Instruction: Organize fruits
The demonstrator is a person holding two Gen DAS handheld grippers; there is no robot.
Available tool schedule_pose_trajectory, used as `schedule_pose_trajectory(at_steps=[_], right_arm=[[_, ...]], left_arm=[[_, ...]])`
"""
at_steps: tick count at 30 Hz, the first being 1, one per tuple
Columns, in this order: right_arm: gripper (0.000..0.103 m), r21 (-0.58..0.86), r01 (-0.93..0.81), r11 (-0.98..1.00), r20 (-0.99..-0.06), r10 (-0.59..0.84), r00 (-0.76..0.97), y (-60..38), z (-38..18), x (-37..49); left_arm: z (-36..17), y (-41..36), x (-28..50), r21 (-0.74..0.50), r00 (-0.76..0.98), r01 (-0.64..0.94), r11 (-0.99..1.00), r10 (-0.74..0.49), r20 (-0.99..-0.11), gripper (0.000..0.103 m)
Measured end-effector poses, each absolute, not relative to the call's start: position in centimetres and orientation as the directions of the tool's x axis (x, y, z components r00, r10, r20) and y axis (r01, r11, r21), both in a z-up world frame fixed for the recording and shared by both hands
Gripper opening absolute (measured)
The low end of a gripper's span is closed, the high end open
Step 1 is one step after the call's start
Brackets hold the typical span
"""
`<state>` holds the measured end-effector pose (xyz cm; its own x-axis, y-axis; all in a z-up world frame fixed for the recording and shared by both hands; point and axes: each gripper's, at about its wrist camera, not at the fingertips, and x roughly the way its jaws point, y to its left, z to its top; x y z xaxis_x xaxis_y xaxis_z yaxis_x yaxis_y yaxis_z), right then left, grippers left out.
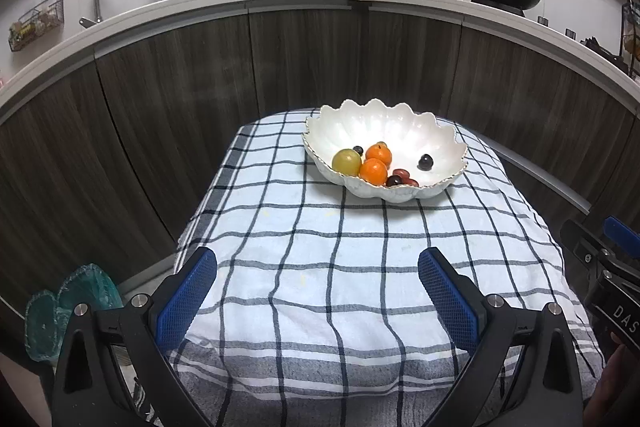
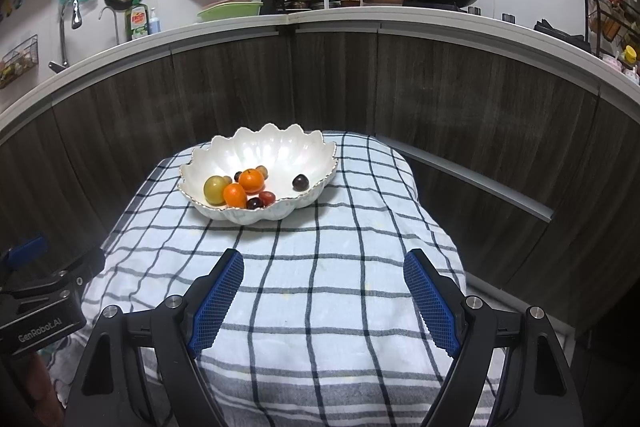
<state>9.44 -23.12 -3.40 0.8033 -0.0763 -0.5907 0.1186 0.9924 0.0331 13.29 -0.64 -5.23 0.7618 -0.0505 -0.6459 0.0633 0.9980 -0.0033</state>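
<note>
both grippers spread wide and empty: left gripper (image 1: 318, 265) and right gripper (image 2: 324, 269) low over the near end of the checked cloth (image 1: 320, 267), well apart from the fruit. all visible fruit already inside the scalloped white bowl (image 1: 400, 131) at the far end: a yellow-green fruit (image 1: 347, 162), two mandarins (image 1: 374, 171) touching each other, small red fruits (image 1: 402, 174) by the near rim, one dark grape (image 1: 425, 161) alone to the right. probably at or near the finish. if regrouping, best to come in from above, clear of the gilt rim, close gently around the lone grape, avoid nudging the clustered mandarins.
</note>
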Motion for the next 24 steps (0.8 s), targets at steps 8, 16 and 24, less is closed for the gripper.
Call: schedule_pose_trajectory(at_steps=[8, 16, 24], right_arm=[[0.083, 0.036, 0.119, 0.992, -0.591, -0.075, 0.803, -23.23, -3.46, 9.51], [0.083, 0.036, 0.120, 0.992, -0.591, -0.075, 0.803, -23.22, -3.50, 9.47], [0.083, 0.036, 0.118, 0.992, -0.590, -0.075, 0.804, -23.27, -3.48, 9.53]], left_arm=[[-5.43, -0.65, 13.34, -0.012, 0.759, 0.059, 0.998, -0.052, -0.649, 0.103], [-5.50, -0.70, 13.37, -0.012, 0.759, 0.056, 0.998, -0.051, -0.649, 0.103], [-5.30, -0.70, 13.19, -0.010, 0.769, 0.048, 0.999, -0.044, -0.638, 0.103]])
